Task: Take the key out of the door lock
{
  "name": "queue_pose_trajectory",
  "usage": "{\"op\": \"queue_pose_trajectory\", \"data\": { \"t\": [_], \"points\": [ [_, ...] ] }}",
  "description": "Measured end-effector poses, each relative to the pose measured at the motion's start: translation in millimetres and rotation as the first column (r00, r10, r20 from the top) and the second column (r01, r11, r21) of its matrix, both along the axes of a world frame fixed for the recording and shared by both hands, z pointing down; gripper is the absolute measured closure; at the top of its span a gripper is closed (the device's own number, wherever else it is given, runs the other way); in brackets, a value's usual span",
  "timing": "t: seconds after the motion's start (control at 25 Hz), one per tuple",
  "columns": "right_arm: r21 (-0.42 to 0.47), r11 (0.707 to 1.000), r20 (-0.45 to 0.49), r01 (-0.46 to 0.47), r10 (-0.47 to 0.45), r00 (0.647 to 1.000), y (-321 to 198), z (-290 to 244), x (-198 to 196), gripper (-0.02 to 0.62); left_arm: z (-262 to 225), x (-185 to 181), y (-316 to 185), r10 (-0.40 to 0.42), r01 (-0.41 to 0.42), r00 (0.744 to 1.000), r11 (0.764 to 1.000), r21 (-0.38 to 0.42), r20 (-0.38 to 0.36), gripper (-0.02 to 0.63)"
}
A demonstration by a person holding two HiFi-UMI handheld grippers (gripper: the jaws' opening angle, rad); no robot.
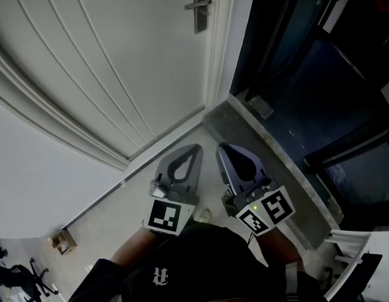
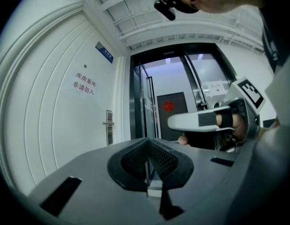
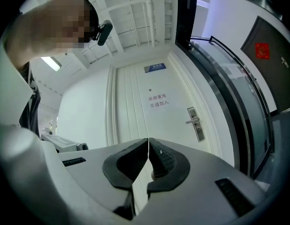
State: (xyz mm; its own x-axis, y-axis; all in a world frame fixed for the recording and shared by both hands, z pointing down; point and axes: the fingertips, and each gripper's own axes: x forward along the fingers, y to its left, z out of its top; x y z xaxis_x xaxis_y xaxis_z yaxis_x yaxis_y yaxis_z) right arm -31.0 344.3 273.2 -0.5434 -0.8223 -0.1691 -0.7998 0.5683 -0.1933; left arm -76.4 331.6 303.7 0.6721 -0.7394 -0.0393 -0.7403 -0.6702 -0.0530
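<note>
The handle (image 1: pixel 199 5) sits at the right edge of the door (image 1: pixel 119 61), left of the glass doorway (image 1: pixel 320 80).

The head view looks steeply down from the person's head onto the left hand-held gripper (image 1: pixel 193 153) and the right hand-held gripper (image 1: pixel 225 151), both close beneath it. The white door (image 1: pixel 119 55) and its lock plate (image 1: pixel 201 8) sit far off at the top edge. The left gripper view and the right gripper view each sit just behind their own jaws and face forward and upward at that door from well away, so all three views share the door and lock plate, and the left gripper view also catches the right hand-held gripper at its right side.
</note>
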Motion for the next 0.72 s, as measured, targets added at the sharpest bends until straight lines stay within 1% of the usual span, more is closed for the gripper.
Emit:
{"op": "queue_pose_trajectory", "data": {
  "t": [0.12, 0.24, 0.4, 0.56, 0.72],
  "points": [
    [-0.012, 1.000, -0.003, -0.005, 0.005, 1.000, -43, 6, -2, 0.580, 5, -5, -46, 0.001, -0.001, 1.000, 1.000, 0.007, 0.006, 0.601],
    [-0.022, 0.999, -0.017, -0.023, 0.023, 1.000, -98, 17, -5, 0.580, 14, -8, -105, 0.015, -0.015, 1.000, 1.000, 0.010, -0.007, 0.601],
    [-0.007, 0.998, -0.047, -0.058, 0.057, 0.997, -168, 14, -3, 0.580, 14, -4, -178, 0.046, -0.046, 0.999, 0.999, 0.028, -0.010, 0.601],
    [0.001, 0.997, -0.052, -0.082, 0.082, 0.995, -223, 7, -3, 0.580, 7, 4, -235, 0.084, -0.083, 0.996, 0.996, 0.034, -0.013, 0.601],
    [-0.008, 0.994, -0.031, -0.113, 0.112, 0.993, -265, -4, -3, 0.580, -3, 5, -277, 0.120, -0.120, 0.993, 0.992, 0.036, 0.001, 0.601]
  ]
}}
